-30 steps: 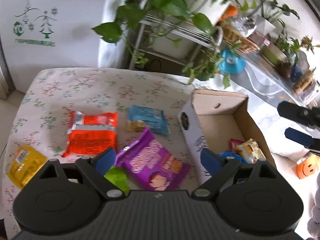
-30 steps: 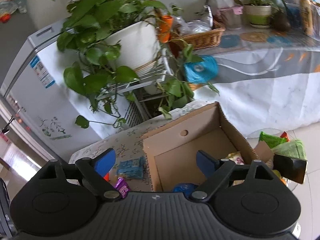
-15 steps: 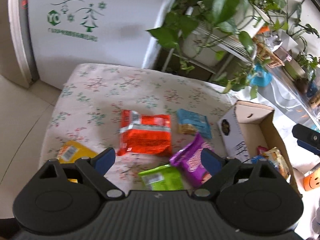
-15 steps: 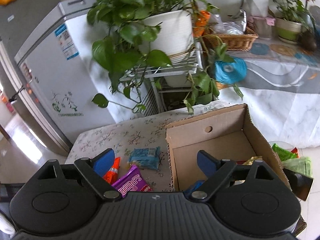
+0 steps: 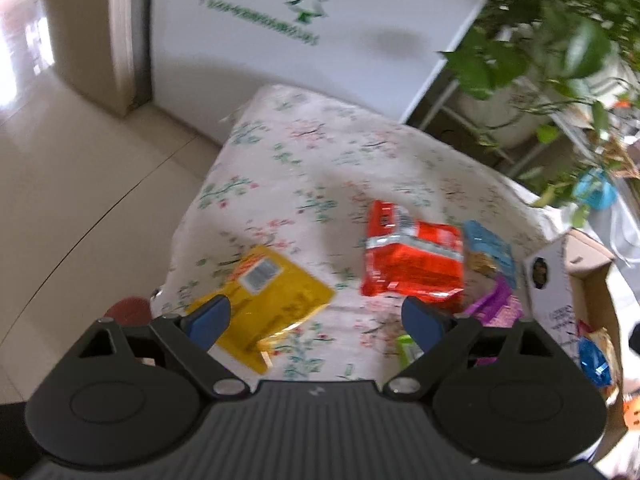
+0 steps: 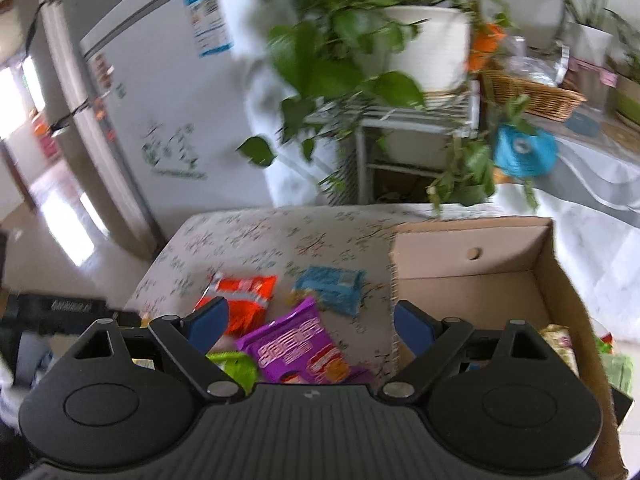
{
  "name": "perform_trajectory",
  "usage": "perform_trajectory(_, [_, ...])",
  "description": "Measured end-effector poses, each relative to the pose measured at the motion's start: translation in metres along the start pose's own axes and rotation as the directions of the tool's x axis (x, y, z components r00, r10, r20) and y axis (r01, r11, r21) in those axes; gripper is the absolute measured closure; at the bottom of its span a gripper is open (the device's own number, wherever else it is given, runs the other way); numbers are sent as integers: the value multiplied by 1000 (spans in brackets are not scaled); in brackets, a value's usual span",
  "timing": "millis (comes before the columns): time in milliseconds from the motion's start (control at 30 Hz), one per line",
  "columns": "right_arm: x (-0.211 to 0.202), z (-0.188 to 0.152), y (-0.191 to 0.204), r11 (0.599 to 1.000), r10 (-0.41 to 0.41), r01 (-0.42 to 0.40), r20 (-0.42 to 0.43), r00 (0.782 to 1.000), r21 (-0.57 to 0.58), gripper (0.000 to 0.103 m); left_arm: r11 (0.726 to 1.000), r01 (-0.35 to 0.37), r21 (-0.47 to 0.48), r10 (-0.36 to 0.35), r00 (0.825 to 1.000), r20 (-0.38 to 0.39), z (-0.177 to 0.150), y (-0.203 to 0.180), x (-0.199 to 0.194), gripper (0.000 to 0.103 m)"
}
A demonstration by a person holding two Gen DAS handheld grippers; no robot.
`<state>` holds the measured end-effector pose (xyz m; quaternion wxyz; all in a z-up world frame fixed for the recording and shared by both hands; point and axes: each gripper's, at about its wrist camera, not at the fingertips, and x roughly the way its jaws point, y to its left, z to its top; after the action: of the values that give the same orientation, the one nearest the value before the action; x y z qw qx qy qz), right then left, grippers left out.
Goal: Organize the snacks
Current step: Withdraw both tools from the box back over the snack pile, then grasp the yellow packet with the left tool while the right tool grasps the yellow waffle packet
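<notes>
Your snacks are split between 2 places. On the floral surface (image 5: 304, 160) 5 packets lie loose: the yellow packet (image 5: 268, 304) nearest the left edge, the red packet (image 5: 412, 264) in the middle, the blue packet (image 6: 330, 288) touching its right side, the purple packet (image 6: 298, 350) in front of that, and the green packet (image 6: 236, 366), mostly hidden by the gripper bodies. The cardboard box (image 6: 472, 280) stands at the surface's right end and already holds a few wrapped snacks in its near corner, though blur keeps you from counting them.

So, as a judgement, the job is partly done: some snacks are boxed, 5 are left.

Your left gripper (image 5: 316, 318) hangs released above the yellow packet, touching nothing. Your right gripper (image 6: 310, 322) is likewise spread wide and empty, over the purple packet and the box's near wall.
</notes>
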<state>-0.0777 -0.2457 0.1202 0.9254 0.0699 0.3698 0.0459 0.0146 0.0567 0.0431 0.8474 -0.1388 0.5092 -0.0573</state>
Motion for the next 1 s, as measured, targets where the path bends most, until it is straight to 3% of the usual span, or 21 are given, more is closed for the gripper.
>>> perform_trajectory(200, [12,-20,26,983,71,-83,-79,994,-163,10,999,-25,-48,24,999,-24,6,17,16,11])
perform_trajectory(367, [21,-42,41,957,130,-170,-176,976,-235,10,993,-48,104,47,999,6,10,10,21,11])
perform_trajectory(433, [23,-51,45,944,139,-193,-209,968,-266,11,973,-42,226,41,999,6,8,3,22,11])
perform_trajectory(567, [31,-63,48,929,127,-207,-260,957,-308,11,928,-50,370,56,998,-6,-2,-3,30,11])
perform_trajectory(1000, [58,-85,53,902,20,-161,-335,942,-401,13,837,-22,546,62,997,-55,-16,-15,53,10])
